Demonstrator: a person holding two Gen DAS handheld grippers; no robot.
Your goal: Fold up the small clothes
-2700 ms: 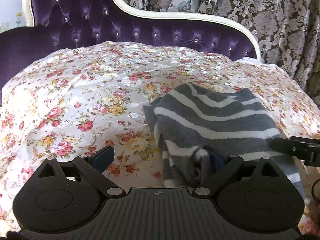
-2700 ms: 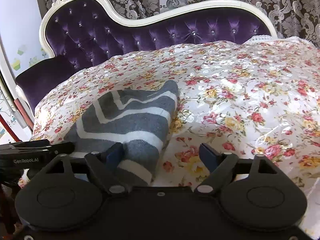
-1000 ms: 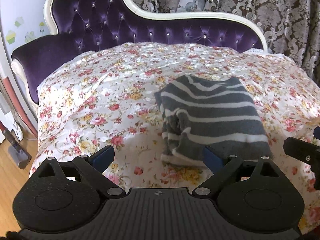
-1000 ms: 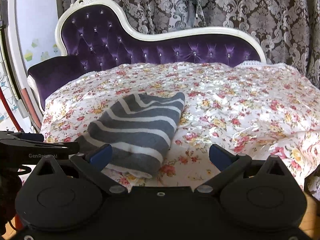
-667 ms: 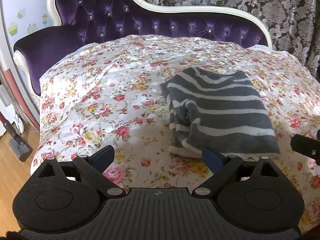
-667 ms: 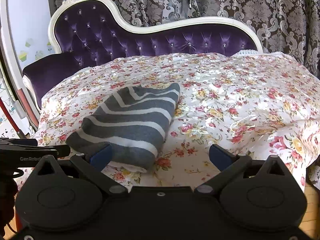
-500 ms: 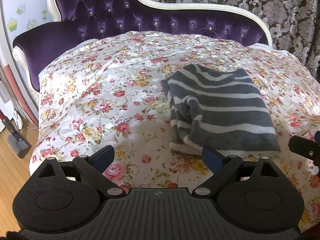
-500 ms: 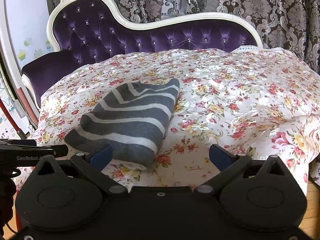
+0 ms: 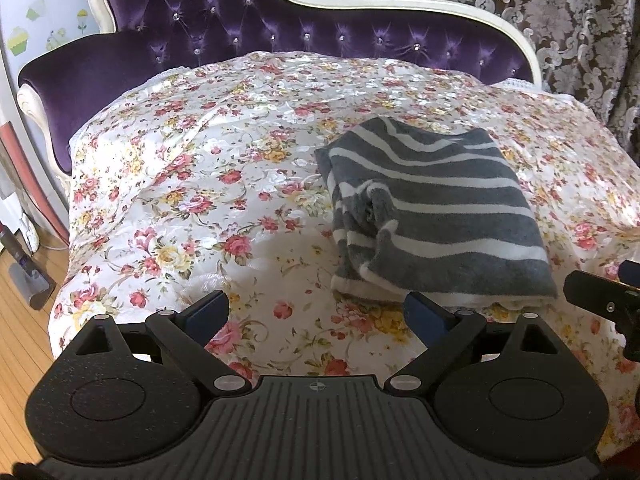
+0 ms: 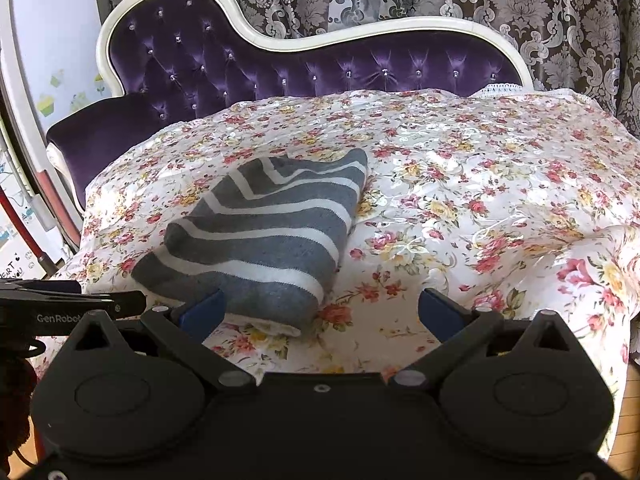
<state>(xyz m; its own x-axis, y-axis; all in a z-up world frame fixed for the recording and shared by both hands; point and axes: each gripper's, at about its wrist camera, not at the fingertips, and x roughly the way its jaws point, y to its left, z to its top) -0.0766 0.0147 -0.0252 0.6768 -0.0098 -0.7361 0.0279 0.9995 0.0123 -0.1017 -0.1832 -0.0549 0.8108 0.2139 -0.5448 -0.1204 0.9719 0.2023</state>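
1. The left gripper (image 9: pixel 316 314) has its jaws spread wide and grips nothing; only floral cover shows between its blue pads (image 9: pixel 424 314)

2. The right gripper (image 10: pixel 320 312) is likewise released and empty, its left pad sitting just in front of the near hem of the garment at lower left of its frame

3. The striped garment (image 9: pixel 432 208) lies folded on the cover (image 9: pixel 200 168), right of centre in the left view and left of centre in the right view (image 10: pixel 272 232), so it sits between the two grippers and ahead of both

4. Its long axis runs from the near hem away toward the headboard (image 10: pixel 280 72), tilting slightly to the right in the right view

5. The loose bunched layers show along its left edge in the left view, on the left gripper's side; the right edge looks like a clean fold

6. Neither gripper touches the cloth; the right one seems the nearer, though the fisheye makes that hard to judge

7. The fold looks about finished; any tidying would fall to the left gripper, at that ragged edge
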